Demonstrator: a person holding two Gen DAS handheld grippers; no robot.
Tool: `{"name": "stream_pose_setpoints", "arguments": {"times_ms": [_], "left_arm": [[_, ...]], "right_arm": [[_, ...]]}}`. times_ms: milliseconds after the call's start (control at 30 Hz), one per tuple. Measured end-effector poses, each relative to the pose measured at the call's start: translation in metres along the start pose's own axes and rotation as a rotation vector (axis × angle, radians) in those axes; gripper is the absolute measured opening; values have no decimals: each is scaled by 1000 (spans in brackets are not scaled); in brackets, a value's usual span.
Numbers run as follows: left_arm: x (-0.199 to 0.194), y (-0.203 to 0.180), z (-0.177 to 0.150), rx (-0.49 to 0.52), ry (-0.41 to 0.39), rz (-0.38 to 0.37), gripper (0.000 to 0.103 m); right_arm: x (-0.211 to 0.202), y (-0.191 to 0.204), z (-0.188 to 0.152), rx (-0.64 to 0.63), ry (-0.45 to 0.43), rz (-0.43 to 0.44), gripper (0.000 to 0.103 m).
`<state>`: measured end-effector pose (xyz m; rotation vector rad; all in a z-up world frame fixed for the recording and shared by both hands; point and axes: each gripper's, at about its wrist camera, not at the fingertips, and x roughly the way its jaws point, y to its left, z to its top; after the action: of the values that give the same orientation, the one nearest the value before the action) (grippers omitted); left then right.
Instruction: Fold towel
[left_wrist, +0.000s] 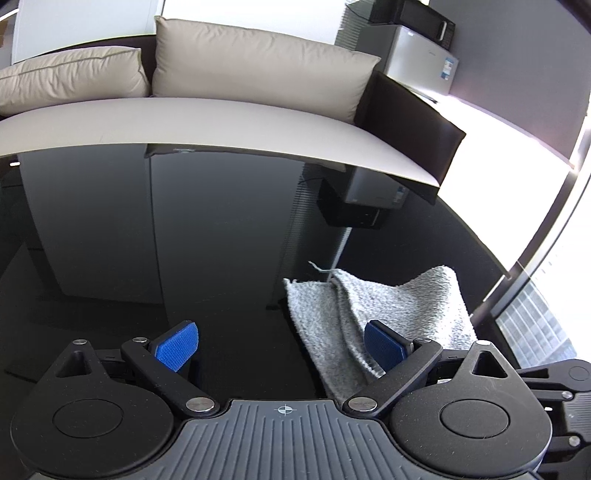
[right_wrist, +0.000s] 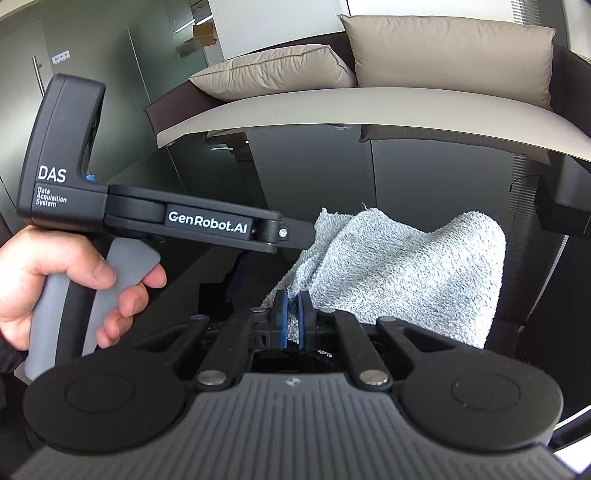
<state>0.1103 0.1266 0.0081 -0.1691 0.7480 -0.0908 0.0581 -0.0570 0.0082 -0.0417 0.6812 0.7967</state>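
Note:
A grey terry towel (left_wrist: 384, 310) lies bunched on the glossy black table (left_wrist: 184, 240), at the right of the left wrist view. My left gripper (left_wrist: 280, 345) is open, its blue pads wide apart; its right pad (left_wrist: 382, 347) rests over the towel's near edge and nothing is between the jaws. In the right wrist view my right gripper (right_wrist: 293, 317) is shut on the towel's near edge, and the towel (right_wrist: 402, 273) rises in a hump beyond it. The left gripper's black body (right_wrist: 166, 221) and the hand holding it are at the left there.
A sofa with beige cushions (left_wrist: 258, 62) runs along the table's far edge. A silver box with a black appliance on top (left_wrist: 417, 48) stands at the back right. A bright window with a metal frame (left_wrist: 546, 221) is on the right.

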Motion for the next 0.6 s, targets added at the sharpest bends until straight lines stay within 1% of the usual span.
{"name": "stream_pose_setpoints", "arguments": {"times_ms": [133, 233, 367, 433, 500, 533, 600], "left_arm": [[12, -7, 4, 3, 10, -35, 95], [24, -12, 9, -2, 16, -90, 80], [35, -23, 11, 39, 9, -94, 79], [39, -25, 12, 38, 12, -98, 78], [41, -27, 12, 40, 7, -102, 75], [42, -28, 13, 43, 4, -108, 69], [41, -29, 13, 47, -7, -114, 67]], "right_arm": [[2, 0, -3, -7, 2, 0, 5], [1, -1, -6, -7, -1, 2, 5], [1, -4, -8, 0, 0, 5, 5], [0, -4, -8, -1, 1, 7, 5], [0, -4, -9, -2, 3, 8, 5], [1, -4, -9, 0, 3, 9, 5], [0, -5, -9, 4, 4, 10, 5]]}}
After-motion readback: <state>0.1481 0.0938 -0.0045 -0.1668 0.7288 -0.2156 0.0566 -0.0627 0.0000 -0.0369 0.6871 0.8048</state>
